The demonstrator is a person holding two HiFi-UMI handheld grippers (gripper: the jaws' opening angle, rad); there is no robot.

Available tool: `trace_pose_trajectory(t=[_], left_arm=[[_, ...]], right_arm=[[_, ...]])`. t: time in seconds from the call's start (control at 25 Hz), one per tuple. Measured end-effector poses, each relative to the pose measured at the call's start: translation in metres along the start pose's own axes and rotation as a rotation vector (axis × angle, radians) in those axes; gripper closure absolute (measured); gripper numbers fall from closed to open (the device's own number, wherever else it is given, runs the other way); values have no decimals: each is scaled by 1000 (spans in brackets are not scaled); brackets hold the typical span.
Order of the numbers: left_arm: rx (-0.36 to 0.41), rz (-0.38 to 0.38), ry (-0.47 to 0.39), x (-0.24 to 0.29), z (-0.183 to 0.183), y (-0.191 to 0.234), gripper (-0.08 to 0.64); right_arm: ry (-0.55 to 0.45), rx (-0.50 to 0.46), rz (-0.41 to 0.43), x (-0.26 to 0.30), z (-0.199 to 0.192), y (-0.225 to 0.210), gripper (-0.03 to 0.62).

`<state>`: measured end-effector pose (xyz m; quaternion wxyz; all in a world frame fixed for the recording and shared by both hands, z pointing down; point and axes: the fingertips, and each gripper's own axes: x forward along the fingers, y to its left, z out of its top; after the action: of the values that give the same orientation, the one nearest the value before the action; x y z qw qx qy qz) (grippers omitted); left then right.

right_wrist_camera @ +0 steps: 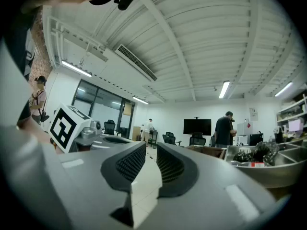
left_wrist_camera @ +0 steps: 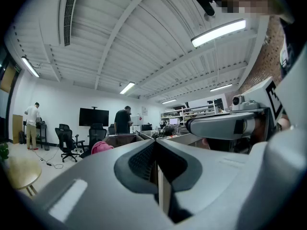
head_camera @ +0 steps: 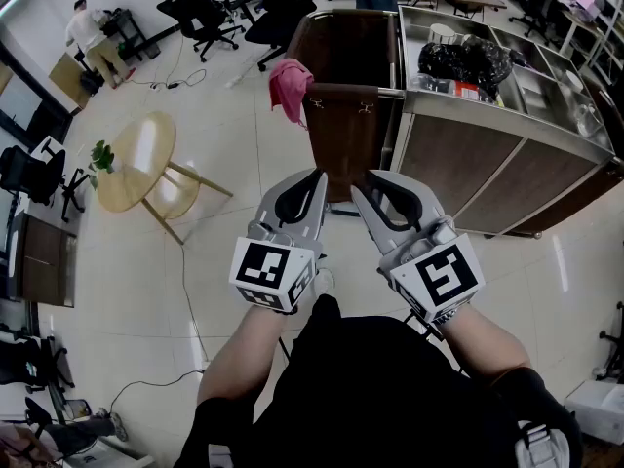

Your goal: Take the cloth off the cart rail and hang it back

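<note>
**Cloth on the rail, both grippers short of it**

A round table (head_camera: 136, 159) stands on the floor at the left. The pink cloth (head_camera: 290, 86) hangs over the left end of the rail (head_camera: 356, 91). The left gripper (head_camera: 314, 177) is well short of the cloth, its jaws clenched together with nothing between them. Just beside it, the right gripper (head_camera: 366, 185) has its jaws a little apart and empty, with floor showing through the gap. Both point towards the cart (head_camera: 458, 169)
</note>
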<state>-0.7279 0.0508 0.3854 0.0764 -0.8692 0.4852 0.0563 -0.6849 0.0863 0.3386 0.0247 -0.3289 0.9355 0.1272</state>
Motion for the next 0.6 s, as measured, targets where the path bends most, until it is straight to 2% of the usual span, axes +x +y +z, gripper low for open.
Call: trace_pose_trajectory(t=[0.2,0.4,0.52,0.6], left_arm=[[-7,16,2,10,-13,41,560],[-24,19,12,32,-35,87,560],[-27,12,17,45,-41,117,560],[-31,4,25,49,-42,138,560]], right_arm=[[80,35,-2,39,-22,-3,512],[107,5,-5,93,-52,-23,508],[179,64,-29,125,-71,-32,505],[174,47,-32,151,-77,-37,500]])
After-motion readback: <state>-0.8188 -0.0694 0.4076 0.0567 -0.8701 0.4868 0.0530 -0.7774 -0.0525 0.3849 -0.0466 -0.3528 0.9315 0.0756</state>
